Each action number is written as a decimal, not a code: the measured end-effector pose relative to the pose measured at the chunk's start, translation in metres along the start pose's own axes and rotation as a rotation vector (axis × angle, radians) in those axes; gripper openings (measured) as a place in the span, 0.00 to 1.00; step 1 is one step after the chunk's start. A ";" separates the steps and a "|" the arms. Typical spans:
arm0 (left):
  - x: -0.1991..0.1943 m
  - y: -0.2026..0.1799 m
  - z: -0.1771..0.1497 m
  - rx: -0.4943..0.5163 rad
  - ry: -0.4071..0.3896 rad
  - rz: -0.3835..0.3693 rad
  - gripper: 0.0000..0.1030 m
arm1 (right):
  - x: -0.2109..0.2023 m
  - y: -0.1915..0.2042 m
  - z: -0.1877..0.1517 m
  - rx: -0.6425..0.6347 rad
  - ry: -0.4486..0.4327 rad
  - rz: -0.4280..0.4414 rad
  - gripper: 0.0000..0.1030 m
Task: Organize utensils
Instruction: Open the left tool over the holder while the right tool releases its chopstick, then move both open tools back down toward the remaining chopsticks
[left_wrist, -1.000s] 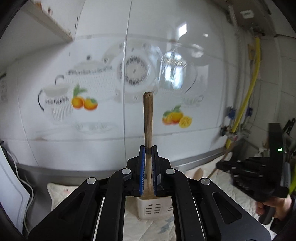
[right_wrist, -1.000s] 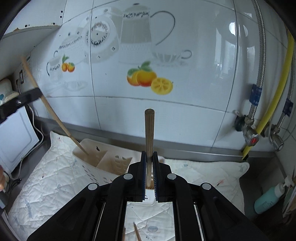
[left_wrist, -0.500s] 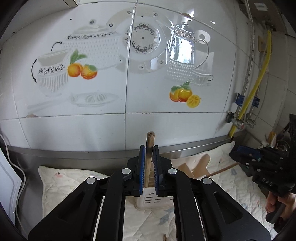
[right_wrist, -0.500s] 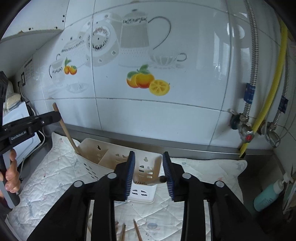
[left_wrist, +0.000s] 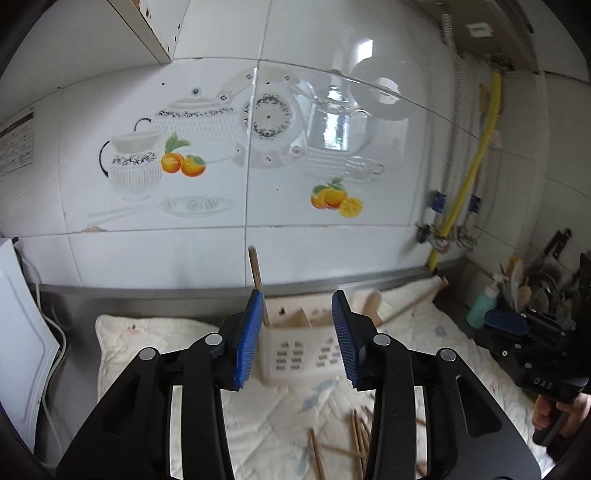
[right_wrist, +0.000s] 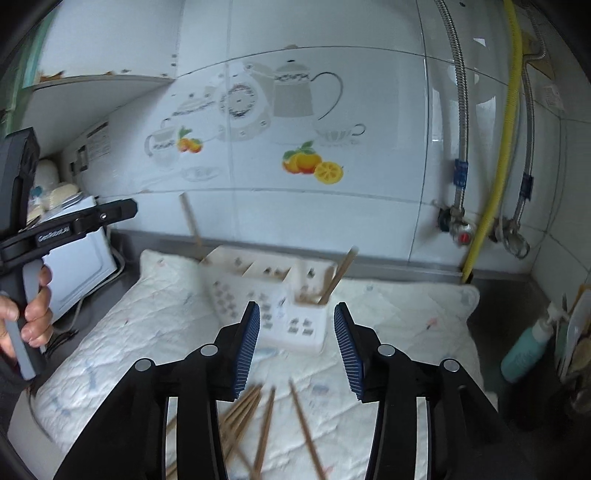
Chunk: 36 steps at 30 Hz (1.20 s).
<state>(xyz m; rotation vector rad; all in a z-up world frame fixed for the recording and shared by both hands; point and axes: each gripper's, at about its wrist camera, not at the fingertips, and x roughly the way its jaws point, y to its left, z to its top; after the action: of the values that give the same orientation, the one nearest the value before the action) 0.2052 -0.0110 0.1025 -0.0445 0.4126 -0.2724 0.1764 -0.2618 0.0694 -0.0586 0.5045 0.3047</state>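
A cream plastic utensil caddy (left_wrist: 295, 354) (right_wrist: 273, 295) with several compartments stands on a white quilted mat. A wooden stick (left_wrist: 256, 277) stands in its left end compartment, also in the right wrist view (right_wrist: 192, 225). Another wooden utensil (right_wrist: 341, 273) leans out of its right compartment. Several wooden chopsticks (right_wrist: 255, 421) (left_wrist: 354, 435) lie loose on the mat near me. My left gripper (left_wrist: 297, 339) is open and empty, just in front of the caddy. My right gripper (right_wrist: 297, 347) is open and empty, above the loose chopsticks.
A tiled wall with fruit and teapot decals rises behind the mat. A yellow hose (right_wrist: 495, 177) and valves run down the right. A teal bottle (right_wrist: 524, 354) and a rack of tools (left_wrist: 528, 288) stand at right. A white appliance (right_wrist: 77, 266) stands left.
Both grippers opened and let go of their wooden sticks, which now stand in the caddy. Both grippers have pulled back from the caddy, and the loose chopsticks have come into view.
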 end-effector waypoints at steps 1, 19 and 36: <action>-0.007 -0.002 -0.007 0.006 0.000 -0.002 0.40 | -0.007 0.003 -0.011 0.000 0.003 0.010 0.40; -0.046 -0.006 -0.160 -0.057 0.220 -0.007 0.42 | 0.004 0.006 -0.171 -0.016 0.270 0.110 0.29; -0.030 -0.018 -0.231 -0.090 0.381 -0.035 0.42 | 0.037 0.011 -0.185 -0.172 0.378 0.143 0.21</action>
<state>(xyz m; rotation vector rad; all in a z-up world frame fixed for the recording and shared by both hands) 0.0811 -0.0168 -0.0956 -0.0887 0.8030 -0.2975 0.1171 -0.2653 -0.1103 -0.2507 0.8589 0.4809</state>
